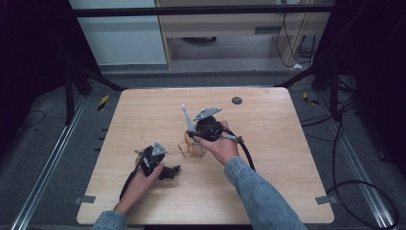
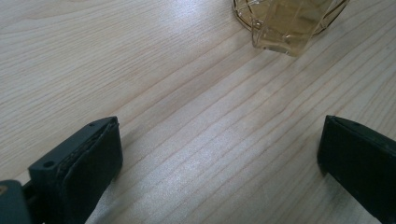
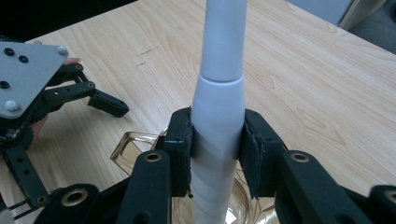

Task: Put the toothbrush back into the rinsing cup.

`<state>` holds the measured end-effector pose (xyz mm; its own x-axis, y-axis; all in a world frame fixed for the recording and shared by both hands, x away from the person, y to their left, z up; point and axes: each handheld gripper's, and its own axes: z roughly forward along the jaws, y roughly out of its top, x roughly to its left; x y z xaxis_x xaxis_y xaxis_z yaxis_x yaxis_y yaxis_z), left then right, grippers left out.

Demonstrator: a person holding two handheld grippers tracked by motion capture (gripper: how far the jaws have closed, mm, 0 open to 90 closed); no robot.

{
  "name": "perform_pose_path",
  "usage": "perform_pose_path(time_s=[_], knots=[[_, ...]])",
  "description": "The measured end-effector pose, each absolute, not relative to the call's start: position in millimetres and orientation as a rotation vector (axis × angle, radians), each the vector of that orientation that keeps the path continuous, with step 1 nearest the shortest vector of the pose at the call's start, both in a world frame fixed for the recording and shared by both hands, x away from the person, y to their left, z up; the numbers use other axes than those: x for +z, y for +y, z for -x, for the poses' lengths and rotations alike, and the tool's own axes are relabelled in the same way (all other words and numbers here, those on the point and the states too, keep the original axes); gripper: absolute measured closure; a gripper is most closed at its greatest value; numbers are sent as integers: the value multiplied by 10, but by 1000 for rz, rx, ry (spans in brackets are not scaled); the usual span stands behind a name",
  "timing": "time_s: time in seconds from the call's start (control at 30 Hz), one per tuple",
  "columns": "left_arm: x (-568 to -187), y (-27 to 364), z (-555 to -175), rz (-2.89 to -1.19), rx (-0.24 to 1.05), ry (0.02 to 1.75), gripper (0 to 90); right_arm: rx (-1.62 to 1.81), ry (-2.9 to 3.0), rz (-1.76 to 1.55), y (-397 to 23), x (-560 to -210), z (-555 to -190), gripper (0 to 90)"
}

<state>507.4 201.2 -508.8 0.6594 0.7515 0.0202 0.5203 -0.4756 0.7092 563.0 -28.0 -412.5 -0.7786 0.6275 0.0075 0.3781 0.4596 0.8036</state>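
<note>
1. Your right gripper (image 3: 215,140) has its jaws pinched on a white tapered tool (image 3: 219,84), one jaw on each side of its thicker lower section. In the high view the right gripper (image 1: 191,135) holds the white tapered tool (image 1: 186,116) slanting up and away from you.
2. The tool's lower end goes down into an amber glass cup (image 3: 135,144) set in a gold wire holder; you cannot tell whether the tip touches the bottom.
3. In the high view the amber glass cup (image 1: 191,147) sits directly under your right gripper, near the middle of the surface (image 1: 268,158).
4. Your left gripper (image 2: 219,158) has its jaws spread wide with nothing but bare wood between them, low over the surface. The amber glass cup (image 2: 285,28) lies ahead of them, well apart.
5. In the high view your left gripper (image 1: 165,170) is down-left of the cup, near it, jaws pointing toward it.
6. The surface is pale wood; a small dark round disc (image 1: 236,100) lies beyond the cup toward the far edge.
7. Around the surface, dark frame bars and cables (image 1: 344,143) cross a grey floor, and a light wooden cabinet (image 1: 230,24) stands well behind the cup.
</note>
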Motion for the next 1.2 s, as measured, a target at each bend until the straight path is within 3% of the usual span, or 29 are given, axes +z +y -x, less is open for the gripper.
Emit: perform_pose_path(time_s=[1.2], knots=[[-5088,2012,-5074,-2186,433,980,0,1200,2428,-840,-174,-4127,-5700,661]])
